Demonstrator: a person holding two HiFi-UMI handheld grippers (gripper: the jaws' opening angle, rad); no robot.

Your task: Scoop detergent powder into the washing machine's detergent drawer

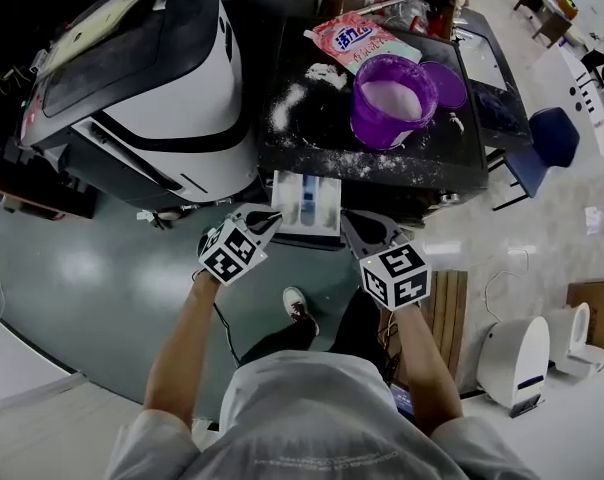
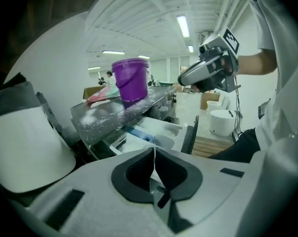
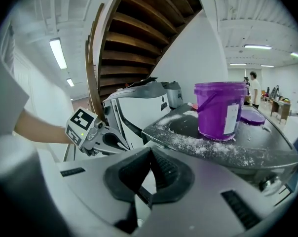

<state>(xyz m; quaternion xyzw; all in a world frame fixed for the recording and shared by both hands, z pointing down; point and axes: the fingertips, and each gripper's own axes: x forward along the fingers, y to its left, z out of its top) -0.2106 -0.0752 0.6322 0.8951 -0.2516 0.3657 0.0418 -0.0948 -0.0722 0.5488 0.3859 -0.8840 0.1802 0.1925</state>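
Head view: my left gripper (image 1: pixel 269 221) and right gripper (image 1: pixel 352 222) flank pulled-out detergent drawer (image 1: pixel 307 201); both jaws pressed together, empty.

I read this site as a large open test lab: strip lights (image 2: pixel 182 26) on a high white ceiling, a polished floor (image 1: pixel 82 278), a washer (image 1: pixel 312 143) standing out in the open, white units (image 1: pixel 512 353) parked beside it, a timber stair underside (image 3: pixel 139 33), and distant desks (image 1: pixel 547 13) with people (image 3: pixel 254 88).
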